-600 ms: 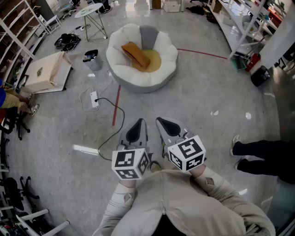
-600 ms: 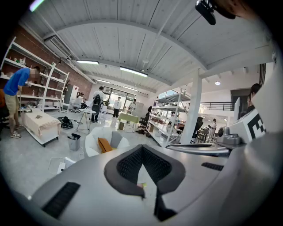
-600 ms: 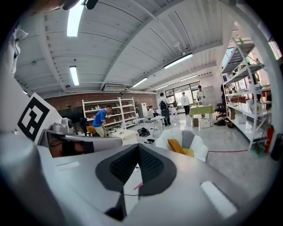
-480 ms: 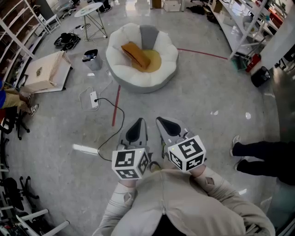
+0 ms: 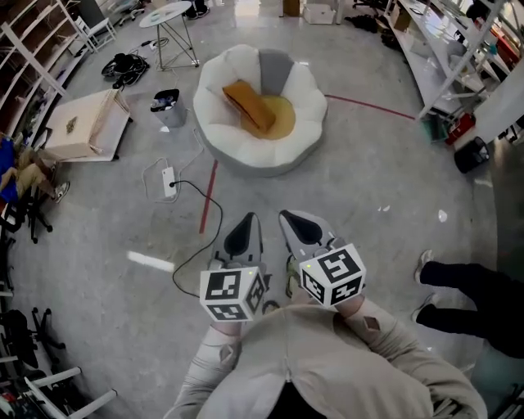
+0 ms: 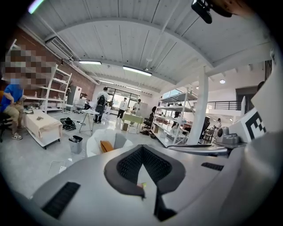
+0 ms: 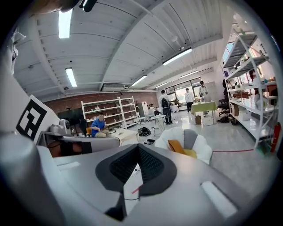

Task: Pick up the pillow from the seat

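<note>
An orange pillow point(image 5: 248, 104) leans on the yellow cushion point(image 5: 281, 117) of a white, petal-shaped floor seat point(image 5: 307, 102), far ahead of me on the grey floor. My left gripper point(image 5: 245, 221) and right gripper point(image 5: 290, 218) are held side by side close to my chest, well short of the seat. Both are shut with nothing between their jaws. The left gripper view shows the seat point(image 6: 93, 142) and pillow point(image 6: 105, 146) small beyond the closed left gripper point(image 6: 142, 148). In the right gripper view the pillow point(image 7: 175, 146) and seat point(image 7: 201, 149) lie past the closed right gripper point(image 7: 138, 147).
A power strip with a black cable point(image 5: 170, 177) and a red tape line point(image 5: 208, 195) lie between me and the seat. A small bin point(image 5: 167, 107), a pale crate point(image 5: 80, 125) and a round side table point(image 5: 169, 15) stand left. Shelving point(image 5: 458, 57) lines the right; a person's legs point(image 5: 468, 293) are beside me.
The seat and floor have slid slightly down and right in the head view as my head shifted. Both grippers keep the same pose, shut and side by side.
</note>
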The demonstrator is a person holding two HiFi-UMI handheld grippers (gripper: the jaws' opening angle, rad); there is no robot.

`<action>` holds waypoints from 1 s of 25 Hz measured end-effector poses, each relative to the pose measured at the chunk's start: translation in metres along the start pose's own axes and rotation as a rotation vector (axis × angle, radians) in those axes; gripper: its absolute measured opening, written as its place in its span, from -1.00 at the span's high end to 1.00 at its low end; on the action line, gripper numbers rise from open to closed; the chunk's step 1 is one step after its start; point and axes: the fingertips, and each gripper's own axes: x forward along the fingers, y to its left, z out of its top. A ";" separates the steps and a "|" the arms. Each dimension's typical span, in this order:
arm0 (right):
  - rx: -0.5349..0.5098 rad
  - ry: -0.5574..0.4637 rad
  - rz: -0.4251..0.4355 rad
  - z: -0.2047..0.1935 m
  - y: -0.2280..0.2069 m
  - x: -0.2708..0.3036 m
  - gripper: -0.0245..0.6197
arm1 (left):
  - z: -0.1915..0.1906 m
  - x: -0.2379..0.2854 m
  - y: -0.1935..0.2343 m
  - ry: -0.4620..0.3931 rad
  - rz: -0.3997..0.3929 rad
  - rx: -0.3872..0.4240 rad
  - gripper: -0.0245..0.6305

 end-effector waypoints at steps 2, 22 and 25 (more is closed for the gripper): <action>0.006 0.006 0.004 0.007 -0.014 0.009 0.92 | 0.007 0.014 0.002 -0.006 0.011 -0.007 0.91; -0.047 0.055 0.075 0.039 -0.122 0.065 0.92 | 0.028 0.134 -0.002 0.007 0.075 -0.027 0.91; -0.046 0.057 0.080 0.042 -0.130 0.067 0.92 | 0.030 0.144 -0.005 0.015 0.073 -0.025 0.91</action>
